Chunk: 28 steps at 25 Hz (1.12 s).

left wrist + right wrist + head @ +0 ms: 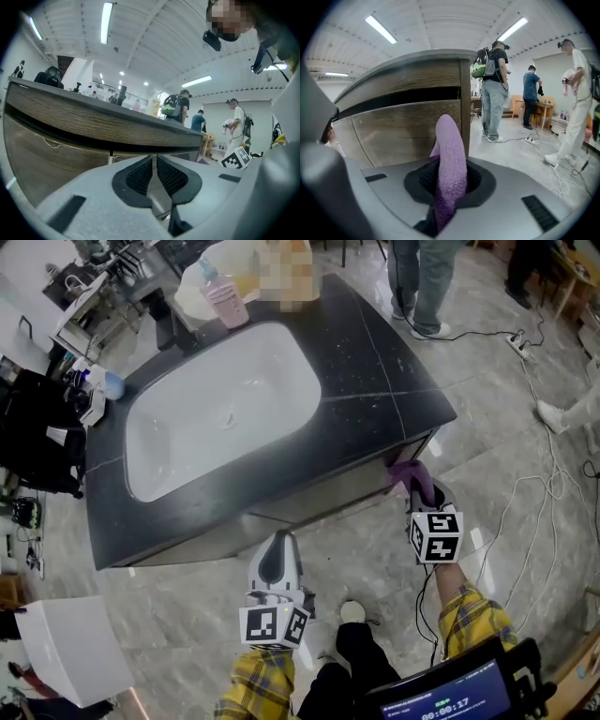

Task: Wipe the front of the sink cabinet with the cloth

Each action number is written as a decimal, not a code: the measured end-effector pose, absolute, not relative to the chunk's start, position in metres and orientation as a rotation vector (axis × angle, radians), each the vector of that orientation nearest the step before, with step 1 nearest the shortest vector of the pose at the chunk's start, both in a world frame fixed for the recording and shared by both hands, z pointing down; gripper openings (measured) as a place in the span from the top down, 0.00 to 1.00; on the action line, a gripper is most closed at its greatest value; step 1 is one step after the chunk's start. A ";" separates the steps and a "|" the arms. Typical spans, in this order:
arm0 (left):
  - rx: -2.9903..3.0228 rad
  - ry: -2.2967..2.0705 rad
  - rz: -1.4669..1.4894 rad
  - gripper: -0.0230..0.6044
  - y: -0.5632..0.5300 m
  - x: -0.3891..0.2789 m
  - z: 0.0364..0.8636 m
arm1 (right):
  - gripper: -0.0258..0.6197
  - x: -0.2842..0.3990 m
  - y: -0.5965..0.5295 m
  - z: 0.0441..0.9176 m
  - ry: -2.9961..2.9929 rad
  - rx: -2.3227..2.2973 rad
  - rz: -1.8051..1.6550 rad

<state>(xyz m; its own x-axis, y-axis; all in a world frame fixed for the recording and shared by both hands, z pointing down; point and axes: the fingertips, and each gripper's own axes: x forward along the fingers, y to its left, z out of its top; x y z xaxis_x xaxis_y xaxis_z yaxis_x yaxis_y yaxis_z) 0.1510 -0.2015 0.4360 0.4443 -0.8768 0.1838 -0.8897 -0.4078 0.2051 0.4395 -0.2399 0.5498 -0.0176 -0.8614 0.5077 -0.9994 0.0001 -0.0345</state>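
The sink cabinet has a black stone top and a wood-grain front (309, 502) (70, 136) (408, 126). My right gripper (417, 488) (449, 180) is shut on a purple cloth (411, 476) (451, 164), which presses against the right end of the cabinet front near its corner. My left gripper (274, 554) (154, 173) is shut with nothing between its jaws. It hangs low before the middle of the cabinet front, apart from it.
A white basin (220, 404) is set in the counter, with a pink soap bottle (225, 298) behind it. Cables and a power strip (518, 341) lie on the tiled floor at right. People stand beyond the cabinet. A white box (70, 648) sits at lower left.
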 end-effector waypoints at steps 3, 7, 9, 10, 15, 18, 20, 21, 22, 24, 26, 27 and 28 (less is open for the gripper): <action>2.427 -1.541 0.049 0.92 -0.189 0.145 0.429 | 0.90 0.419 -0.216 0.546 -1.992 1.876 0.529; 2.427 -1.591 0.025 0.92 -0.166 0.130 0.420 | 0.90 0.377 -0.188 0.538 -2.082 1.775 0.477; 2.438 -1.607 0.038 0.92 -0.151 0.123 0.418 | 0.90 0.353 -0.176 0.532 -2.134 1.721 0.443; 2.439 -1.617 0.049 0.92 -0.142 0.120 0.419 | 0.90 0.339 -0.170 0.530 -2.163 1.690 0.430; 2.396 -1.680 0.084 0.92 -0.113 0.107 0.439 | 0.90 0.264 -0.153 0.536 -2.332 1.486 0.388; 2.379 -1.719 0.072 0.92 -0.121 0.105 0.458 | 0.90 0.222 -0.158 0.551 -2.409 1.356 0.365; 2.368 -1.737 0.055 0.92 -0.130 0.108 0.469 | 0.90 0.201 -0.165 0.562 -2.452 1.276 0.342; 2.371 -1.741 0.052 0.92 -0.134 0.110 0.474 | 0.90 0.192 -0.169 0.568 -2.461 1.240 0.332; 2.378 -1.745 0.049 0.92 -0.137 0.111 0.478 | 0.90 0.184 -0.174 0.573 -2.468 1.213 0.331; 2.385 -1.759 0.037 0.92 -0.146 0.111 0.484 | 0.90 0.171 -0.188 0.578 -2.488 1.190 0.352; 2.378 -1.773 0.021 0.92 -0.154 0.108 0.490 | 0.90 0.161 -0.202 0.578 -2.502 1.185 0.366; 2.372 -1.778 0.013 0.92 -0.157 0.107 0.494 | 0.90 0.157 -0.208 0.579 -2.502 1.179 0.355; 2.366 -1.781 0.006 0.92 -0.158 0.107 0.498 | 0.90 0.153 -0.213 0.580 -2.501 1.172 0.334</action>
<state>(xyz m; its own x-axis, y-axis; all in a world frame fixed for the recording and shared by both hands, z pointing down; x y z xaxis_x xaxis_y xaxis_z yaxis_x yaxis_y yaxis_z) 0.1066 -0.1585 0.4976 0.2827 -0.9528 0.1111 -0.9535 -0.2665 0.1405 0.1530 -0.2128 0.5803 -0.5923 -0.6911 0.4143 -0.7756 0.6283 -0.0608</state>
